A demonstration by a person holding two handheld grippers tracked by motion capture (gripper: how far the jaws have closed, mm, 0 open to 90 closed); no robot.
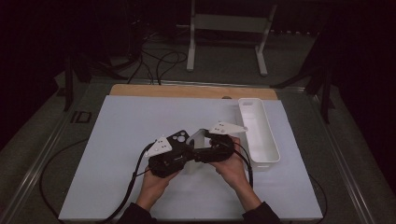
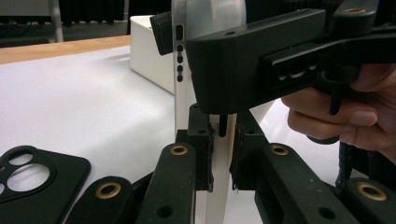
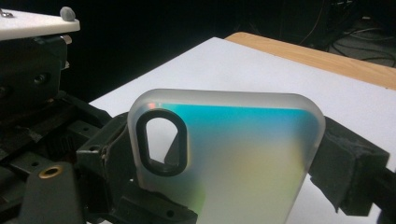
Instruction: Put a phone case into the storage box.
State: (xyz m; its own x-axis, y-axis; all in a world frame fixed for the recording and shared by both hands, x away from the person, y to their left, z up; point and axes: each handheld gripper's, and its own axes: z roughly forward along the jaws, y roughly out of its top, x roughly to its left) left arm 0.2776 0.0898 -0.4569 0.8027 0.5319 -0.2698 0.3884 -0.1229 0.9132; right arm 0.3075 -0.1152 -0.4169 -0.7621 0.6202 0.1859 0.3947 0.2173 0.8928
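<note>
The high view looks forward and down from afar; both gripper views sit close, sharing the translucent phone case [image 3: 224,158] and white surface [image 1: 130,135].

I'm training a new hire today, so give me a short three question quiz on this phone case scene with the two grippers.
1. True or false: both grippers clamp the translucent phone case.
2. Which thing lies flat on the white table beside the left gripper? A) black phone case B) screwdriver C) cup
3. Fill in: the white bin stands on the person's ____ side of the table.

Key
1. True: the left gripper pinches its edge and the right gripper holds it across its width.
2. A, the black phone case.
3. right
</note>
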